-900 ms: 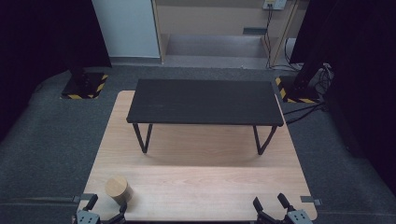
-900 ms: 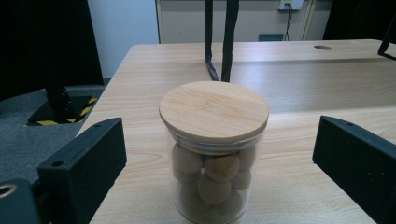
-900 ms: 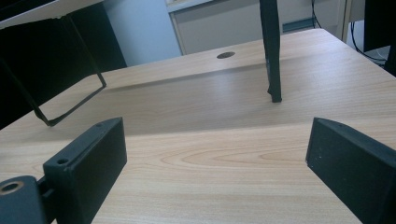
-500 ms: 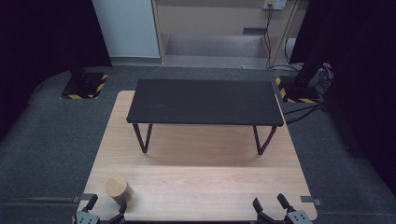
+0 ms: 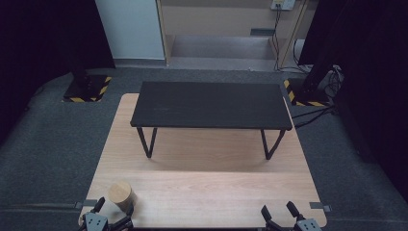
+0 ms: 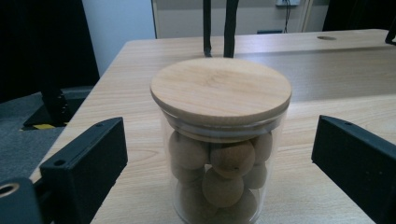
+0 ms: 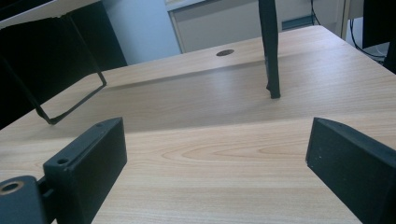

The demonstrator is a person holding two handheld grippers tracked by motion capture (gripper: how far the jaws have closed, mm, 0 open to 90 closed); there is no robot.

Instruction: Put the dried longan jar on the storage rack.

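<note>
A clear glass jar [image 6: 219, 154] with a round wooden lid [image 6: 220, 91] stands upright on the wooden table [image 5: 207, 187], near its front left corner. It holds several brown balls [image 6: 223, 186]. My left gripper [image 6: 215, 140] is open, one jaw on each side of the jar with a gap on both sides. In the high view the jar [image 5: 120, 192] sits just ahead of the left gripper [image 5: 115, 207]. At the front right edge my right gripper [image 5: 277, 209] is open too, with bare table between its jaws [image 7: 215, 135].
A low black bench [image 5: 211, 103] on thin black legs [image 5: 144, 142] stands across the middle and far part of the table. One of its legs [image 7: 271, 51] rises ahead of the right gripper. Grey carpet surrounds the table.
</note>
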